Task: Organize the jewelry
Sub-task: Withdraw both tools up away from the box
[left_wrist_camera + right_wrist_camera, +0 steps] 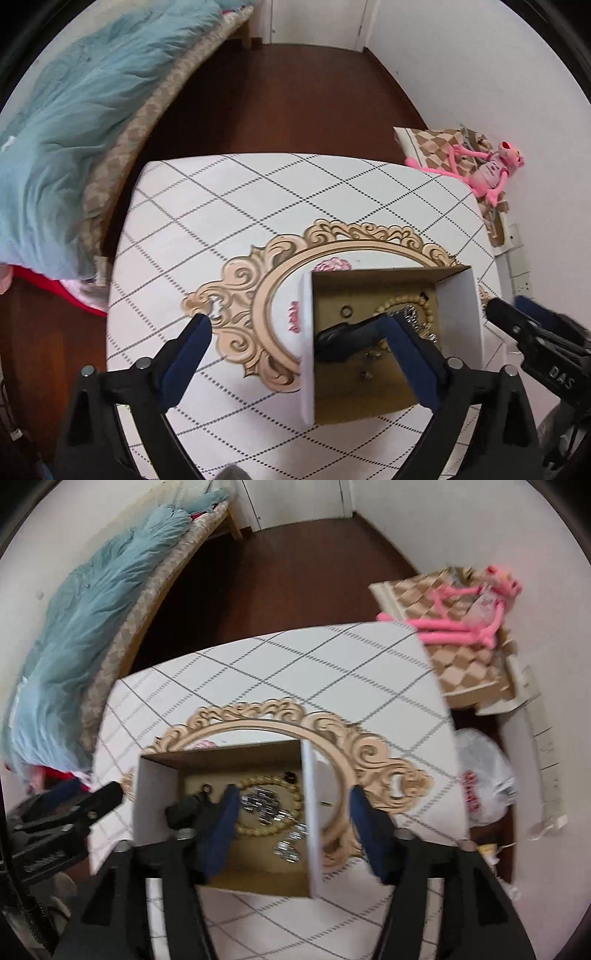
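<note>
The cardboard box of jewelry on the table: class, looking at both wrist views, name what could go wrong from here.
1. Each open tool, left tool and right tool, straddles a wall of the cardboard box; a sideways move could shove or tip it.
2. The bead bracelet and silver chain lie overlapped, so lifting one may drag the other.
3. The box sits on an ornate mirror, which may be slippery.
</note>
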Demonstrator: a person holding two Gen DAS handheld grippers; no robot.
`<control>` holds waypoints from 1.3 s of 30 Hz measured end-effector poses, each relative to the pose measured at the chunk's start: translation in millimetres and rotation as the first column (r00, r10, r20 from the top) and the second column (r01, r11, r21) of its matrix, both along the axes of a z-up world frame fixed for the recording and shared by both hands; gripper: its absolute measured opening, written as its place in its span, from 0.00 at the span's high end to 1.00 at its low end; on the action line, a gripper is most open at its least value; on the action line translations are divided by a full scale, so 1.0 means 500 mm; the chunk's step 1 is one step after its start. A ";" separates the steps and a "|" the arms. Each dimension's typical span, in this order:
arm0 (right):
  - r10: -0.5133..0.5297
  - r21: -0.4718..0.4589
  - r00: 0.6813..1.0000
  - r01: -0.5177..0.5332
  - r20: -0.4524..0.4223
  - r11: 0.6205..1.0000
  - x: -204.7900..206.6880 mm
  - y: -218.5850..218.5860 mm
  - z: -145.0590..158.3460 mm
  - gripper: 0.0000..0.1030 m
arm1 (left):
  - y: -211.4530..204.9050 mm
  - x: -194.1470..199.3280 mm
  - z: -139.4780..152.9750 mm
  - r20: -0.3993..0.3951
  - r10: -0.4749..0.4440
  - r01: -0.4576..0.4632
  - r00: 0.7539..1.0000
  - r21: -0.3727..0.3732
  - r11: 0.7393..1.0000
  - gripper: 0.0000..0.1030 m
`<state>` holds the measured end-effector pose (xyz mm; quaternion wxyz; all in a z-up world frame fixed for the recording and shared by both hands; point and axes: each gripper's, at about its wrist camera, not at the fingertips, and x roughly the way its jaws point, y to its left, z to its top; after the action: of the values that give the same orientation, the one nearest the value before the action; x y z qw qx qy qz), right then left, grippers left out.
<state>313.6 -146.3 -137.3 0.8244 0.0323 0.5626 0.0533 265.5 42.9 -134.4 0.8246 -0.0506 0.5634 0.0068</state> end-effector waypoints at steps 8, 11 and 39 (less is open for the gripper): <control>0.040 -0.134 0.999 -0.038 0.010 0.990 -0.092 0.018 -0.003 0.05 | -0.025 -0.076 0.004 0.028 0.007 -0.010 1.000 0.097 0.995 0.04; 0.035 -0.132 0.999 -0.032 0.019 0.991 -0.121 0.018 0.007 0.04 | -0.029 -0.104 0.014 0.028 0.013 -0.015 1.000 0.094 0.995 0.04; -0.008 -0.102 0.908 0.055 0.418 0.993 -0.502 -0.008 0.418 0.00 | -0.047 -0.433 0.363 0.343 0.017 -0.050 0.939 0.088 0.995 0.04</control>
<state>62.4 -150.6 71.9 0.9267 -0.0167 0.3752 0.0142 49.2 19.3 46.9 0.9111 -0.0213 0.4097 0.0387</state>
